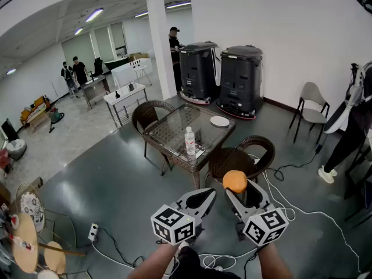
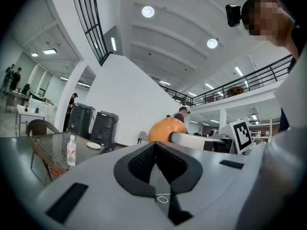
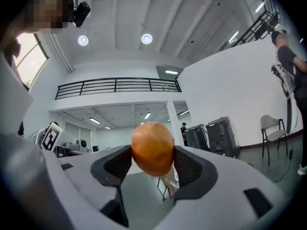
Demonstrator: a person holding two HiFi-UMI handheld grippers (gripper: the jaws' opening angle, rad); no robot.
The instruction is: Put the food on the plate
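We are clamping round orange food (image 3: 152,148) in right gripper (image 1: 237,188); left gripper (image 2: 155,147) jaws pressing together, nothing between. Plate (image 1: 220,121) sitting on glass table (image 1: 168,133), well apart.

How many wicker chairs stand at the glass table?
2. One wicker chair stands at the far left side of the table. The other stands at its near right corner, just beyond the orange. None seems hidden, though I cannot be sure.
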